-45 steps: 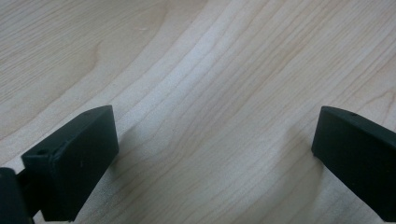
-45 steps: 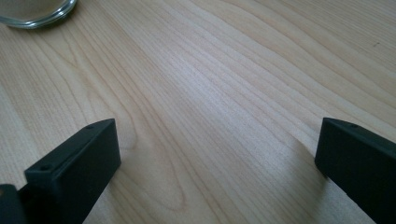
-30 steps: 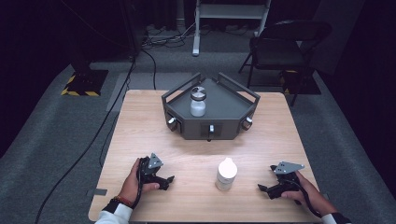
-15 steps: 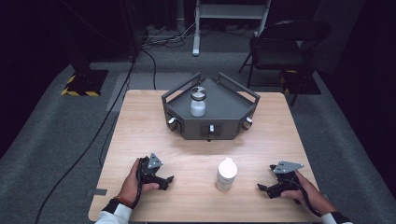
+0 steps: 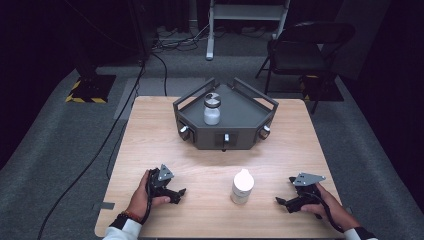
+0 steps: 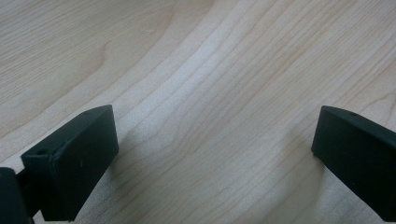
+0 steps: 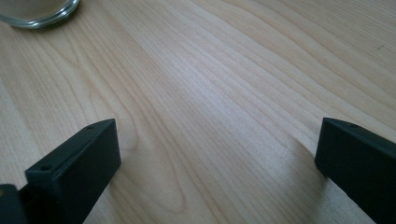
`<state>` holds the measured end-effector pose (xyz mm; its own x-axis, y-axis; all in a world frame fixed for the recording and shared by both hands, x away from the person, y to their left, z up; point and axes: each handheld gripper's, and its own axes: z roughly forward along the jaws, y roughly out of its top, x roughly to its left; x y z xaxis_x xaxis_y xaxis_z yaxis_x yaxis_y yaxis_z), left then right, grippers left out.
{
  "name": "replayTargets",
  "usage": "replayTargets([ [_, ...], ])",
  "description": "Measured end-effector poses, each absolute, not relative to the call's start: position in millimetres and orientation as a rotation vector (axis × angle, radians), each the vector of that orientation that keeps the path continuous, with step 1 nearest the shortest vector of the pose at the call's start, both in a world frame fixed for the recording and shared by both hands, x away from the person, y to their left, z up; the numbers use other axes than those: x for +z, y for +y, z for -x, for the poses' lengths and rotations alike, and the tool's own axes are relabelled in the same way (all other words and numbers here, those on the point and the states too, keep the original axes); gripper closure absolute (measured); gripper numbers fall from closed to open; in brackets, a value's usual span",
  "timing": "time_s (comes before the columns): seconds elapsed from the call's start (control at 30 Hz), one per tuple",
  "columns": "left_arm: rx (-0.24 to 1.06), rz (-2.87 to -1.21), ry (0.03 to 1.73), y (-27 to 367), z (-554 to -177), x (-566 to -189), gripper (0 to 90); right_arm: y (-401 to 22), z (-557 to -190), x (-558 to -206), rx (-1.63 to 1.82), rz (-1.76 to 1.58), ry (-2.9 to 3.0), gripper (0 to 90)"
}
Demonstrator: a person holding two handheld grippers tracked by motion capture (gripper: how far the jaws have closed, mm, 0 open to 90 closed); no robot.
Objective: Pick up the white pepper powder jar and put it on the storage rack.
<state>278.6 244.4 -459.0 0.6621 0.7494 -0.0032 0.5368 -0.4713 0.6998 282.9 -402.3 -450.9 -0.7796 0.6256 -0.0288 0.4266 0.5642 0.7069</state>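
A white-capped jar (image 5: pixel 242 185) stands near the front of the wooden table (image 5: pixel 150 135), between my two hands. Its glass base (image 7: pixel 39 11) shows at the top left of the right gripper view. A second jar (image 5: pixel 211 109) with a dark lid sits inside the grey angular tray (image 5: pixel 245 122) at the back. My left gripper (image 5: pixel 181 192) rests on the table left of the white-capped jar, open with bare wood between its jaws (image 6: pixel 215 135). My right gripper (image 5: pixel 278 201) rests to the jar's right, also open and holding nothing (image 7: pixel 217 144).
The grey tray has raised rails and small knobs (image 5: pixel 226 137) on its front faces. Behind the table stand a dark folding chair (image 5: pixel 305 50) and a white stand (image 5: pixel 247 12). Cables (image 5: pixel 115 135) trail over the grey carpet at the left.
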Motion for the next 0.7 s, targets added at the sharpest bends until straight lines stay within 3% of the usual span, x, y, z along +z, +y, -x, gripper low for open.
replayTargets([
  [0.7,0.399,-2.19,0.989,244.5,-278.6,-459.1,0.0,-388.6,-251.6,-424.3,1.233,-0.821,2.385,1.6],
])
